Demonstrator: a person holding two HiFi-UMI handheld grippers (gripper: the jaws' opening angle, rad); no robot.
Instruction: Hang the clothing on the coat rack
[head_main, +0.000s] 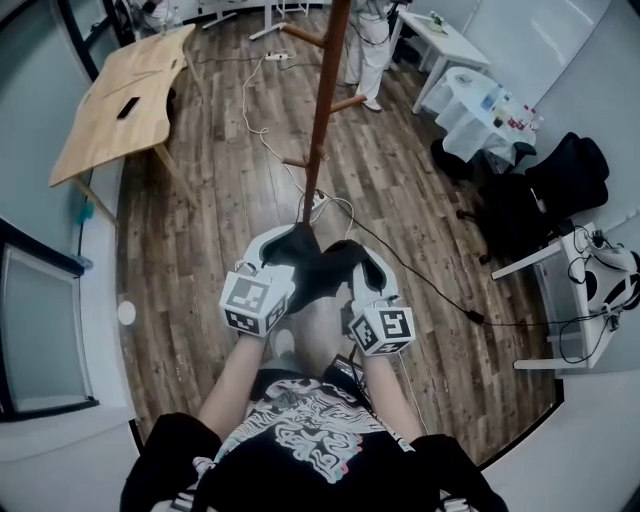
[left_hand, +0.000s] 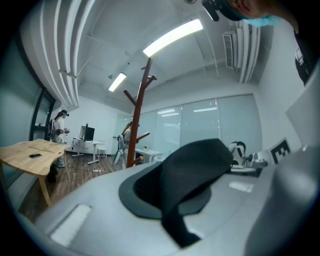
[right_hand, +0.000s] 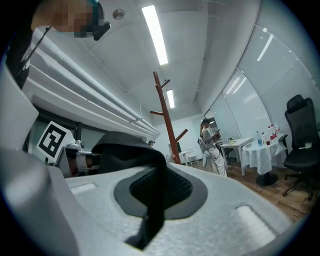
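Left gripper (head_main: 283, 248) is clamped shut on one edge of the black fabric garment (head_main: 322, 266). Right gripper (head_main: 366, 268) pinches the other edge, so the cloth spans between them, probably to keep it spread for hooking. The tall brown wooden coat rack (head_main: 322, 110) stands ahead, well apart from the garment; judged stage: carrying, nothing hung yet.

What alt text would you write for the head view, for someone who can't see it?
Seen from above, a person holds a black garment between the left claw and right claw, both shut on it, facing a wooden coat rack on a wood floor. A wooden table stands at upper left.
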